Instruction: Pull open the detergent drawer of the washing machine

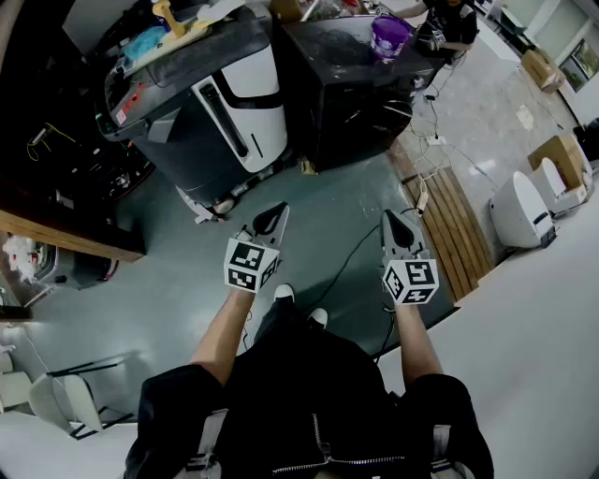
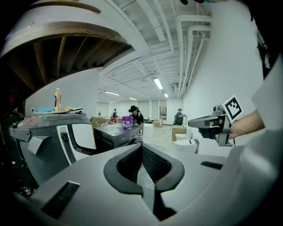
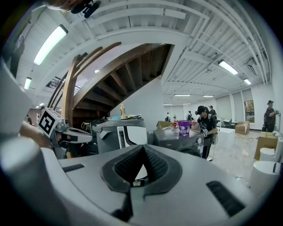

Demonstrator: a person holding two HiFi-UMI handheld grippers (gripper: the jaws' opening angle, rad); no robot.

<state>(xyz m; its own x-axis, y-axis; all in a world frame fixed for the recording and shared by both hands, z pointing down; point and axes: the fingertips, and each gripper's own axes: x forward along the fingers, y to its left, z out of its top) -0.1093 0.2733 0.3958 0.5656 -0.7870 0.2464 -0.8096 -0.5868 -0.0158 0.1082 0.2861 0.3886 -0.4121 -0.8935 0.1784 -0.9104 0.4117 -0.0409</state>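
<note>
A black front-loading washing machine [image 1: 356, 84] stands ahead on the floor, with a purple bucket [image 1: 389, 36] on its top. It also shows in the left gripper view [image 2: 112, 137] and the right gripper view [image 3: 181, 139]. I cannot make out its detergent drawer from here. My left gripper [image 1: 279, 210] and right gripper [image 1: 388, 217] hang side by side at waist height, well short of the machine, pointing towards it. Both are shut and hold nothing. Each gripper's own camera shows its jaws closed, the left gripper [image 2: 141, 146] and the right gripper [image 3: 142, 146].
A grey-and-white appliance [image 1: 215, 103] with clutter on top stands left of the black machine. A person [image 1: 449, 19] stands behind the black machine. A cable [image 1: 346, 257] crosses the floor. A slatted wooden platform [image 1: 449, 224] and white fixtures [image 1: 519, 210] lie to the right.
</note>
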